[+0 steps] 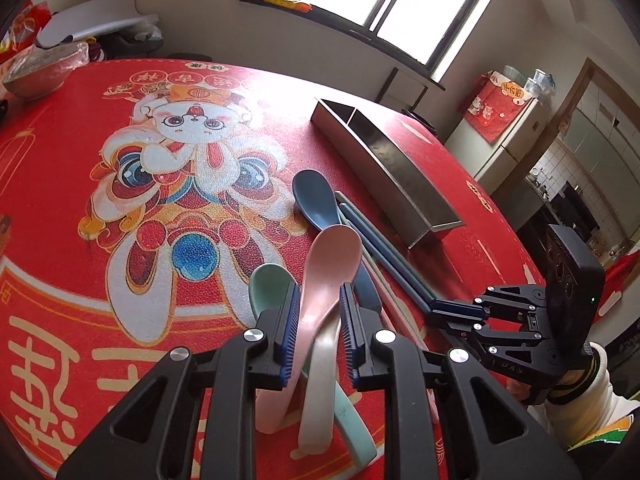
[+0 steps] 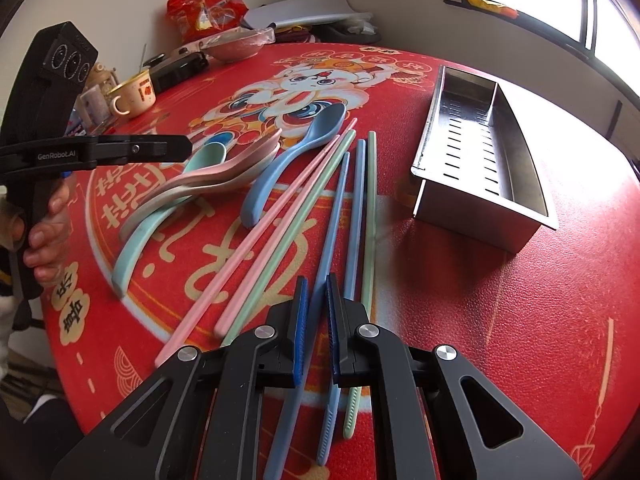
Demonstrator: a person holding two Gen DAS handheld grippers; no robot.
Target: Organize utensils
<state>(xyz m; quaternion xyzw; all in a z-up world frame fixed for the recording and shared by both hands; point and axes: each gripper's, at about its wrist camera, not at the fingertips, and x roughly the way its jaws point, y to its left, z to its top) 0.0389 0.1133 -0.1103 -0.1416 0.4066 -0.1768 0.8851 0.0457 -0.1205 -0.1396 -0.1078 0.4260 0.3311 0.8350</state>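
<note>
Pick-up step: left claw [image 1: 319, 312] closed down on pink spoon [image 1: 326, 280] lying on worktop [image 1: 100, 320], right claw [image 2: 316, 308] pinched shut on blue chopstick [image 2: 332, 240]; next, lift and carry each into steel tray [image 2: 486, 148] ahead-right of right claw.

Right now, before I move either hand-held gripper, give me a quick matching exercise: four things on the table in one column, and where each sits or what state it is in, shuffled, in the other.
Things
1. pink spoon
2. blue chopstick
3. blue spoon
4. steel tray

States
A. lies free on the red mat, no gripper on it
B. between the fingers of the left hand-held gripper
C. holds nothing in the parts of its compartments that show
D. clamped in the right hand-held gripper

Pairs: 1-B, 2-D, 3-A, 4-C
</note>
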